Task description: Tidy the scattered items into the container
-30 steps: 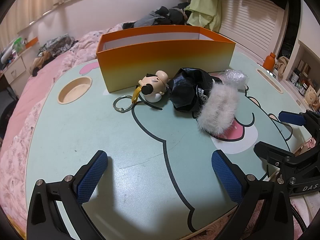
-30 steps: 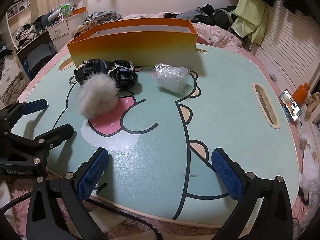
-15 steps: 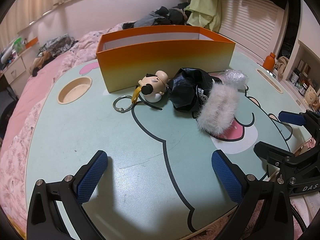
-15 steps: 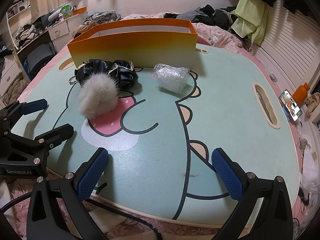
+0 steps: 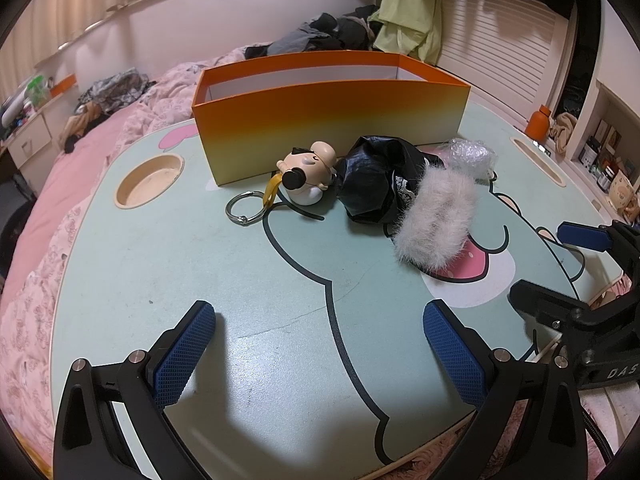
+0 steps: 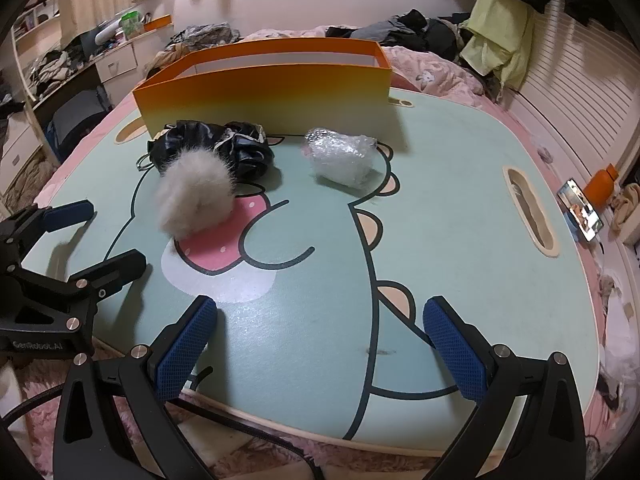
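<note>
Both pairs of fingers stand spread wide with nothing between them: my left gripper hovers low over the near edge of the table, and my right gripper does the same at its own end. Over the last second I see no change at all, neither rig nor any object has shifted, so I judge the task has not begun and I am idling before a first reach.

Everything waits outside the orange container, which sits at the far side of the table. Just in front of its wall lies the cartoon figure keychain (its metal ring points toward me), touching the black pouch, whose white fur trim spills onto the pink patch. Beside that, apart from the pouch, rests the bubble-wrap bundle, nearest my right side.

I would send the left for the keychain first
</note>
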